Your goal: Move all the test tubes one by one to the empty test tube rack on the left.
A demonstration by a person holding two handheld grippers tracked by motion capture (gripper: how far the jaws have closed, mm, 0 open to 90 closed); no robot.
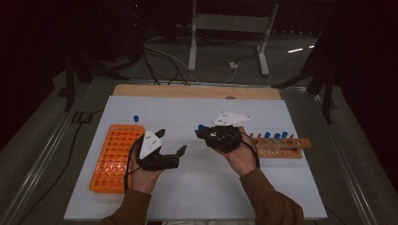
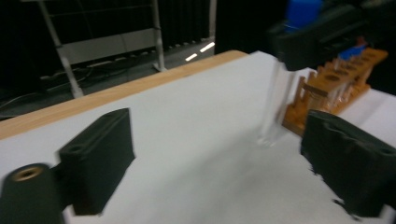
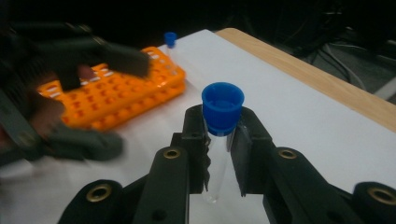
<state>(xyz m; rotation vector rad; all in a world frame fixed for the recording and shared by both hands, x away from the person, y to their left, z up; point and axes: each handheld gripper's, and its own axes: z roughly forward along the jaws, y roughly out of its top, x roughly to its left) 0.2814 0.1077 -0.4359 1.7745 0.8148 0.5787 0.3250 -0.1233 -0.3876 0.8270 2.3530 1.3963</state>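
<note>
From above, I see my right gripper (image 1: 202,132) over mid-table, clamped on the tube (image 1: 201,128); my left gripper (image 1: 171,142) gapes empty. Right gripper view: tube (image 3: 219,140) upright, blue cap (image 3: 222,107) topmost, jaws pinching just beneath it.

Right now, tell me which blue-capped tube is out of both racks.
The tube clamped upright in the right gripper. One other stands in the orange rack; the rest sit in the wooden rack.

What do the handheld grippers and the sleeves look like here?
Both grippers are black with two blocky jaws. The left gripper and the right gripper each carry a pale grey three-cornered plate with dark dots. Brass-coloured inserts sit in the right gripper's arms. A black cable loops round each hand. The sleeves are brown.
</note>
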